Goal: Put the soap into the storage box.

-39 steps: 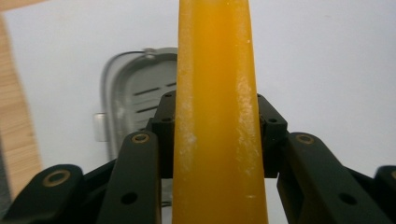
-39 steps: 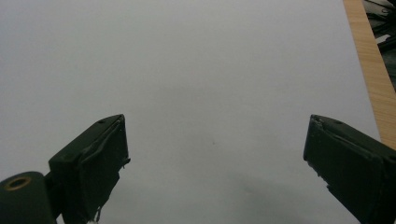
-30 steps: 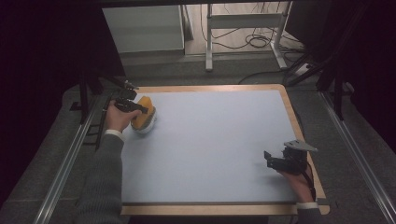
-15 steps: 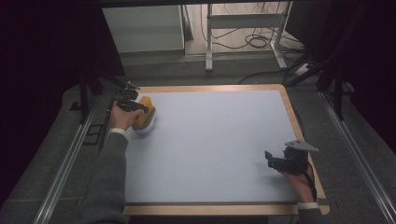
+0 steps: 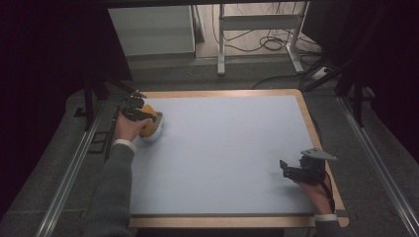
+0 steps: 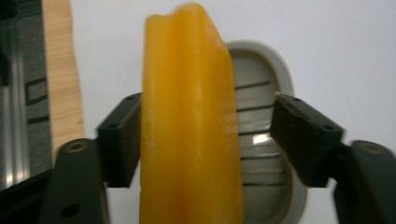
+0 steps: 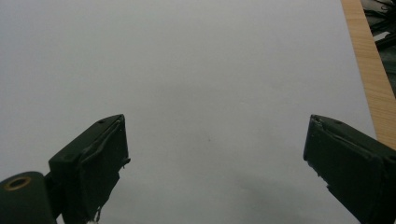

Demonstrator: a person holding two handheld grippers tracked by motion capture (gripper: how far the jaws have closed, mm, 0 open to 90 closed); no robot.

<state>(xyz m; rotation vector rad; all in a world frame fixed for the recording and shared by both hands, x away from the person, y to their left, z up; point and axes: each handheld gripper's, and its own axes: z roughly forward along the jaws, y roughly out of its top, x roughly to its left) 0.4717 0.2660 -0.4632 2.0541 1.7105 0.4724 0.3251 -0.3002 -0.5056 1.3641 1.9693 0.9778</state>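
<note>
We are straddling the orange soap (image 6: pixel 189 126) above its grey dish (image 6: pixel 266 135) with the left tool (image 6: pixel 205 140), jaws apart; the right tool (image 7: pixel 215 158) is idling beside it, gaping.

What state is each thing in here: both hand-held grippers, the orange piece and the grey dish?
Left hand-held gripper: open, jaws straddling the orange piece, one jaw against it, the other apart.
Right hand-held gripper: open wide, holding nothing, over bare table.
Orange piece: standing on edge between the left jaws, over the dish.
Grey dish: on the table at the far left, slotted inside.
</note>
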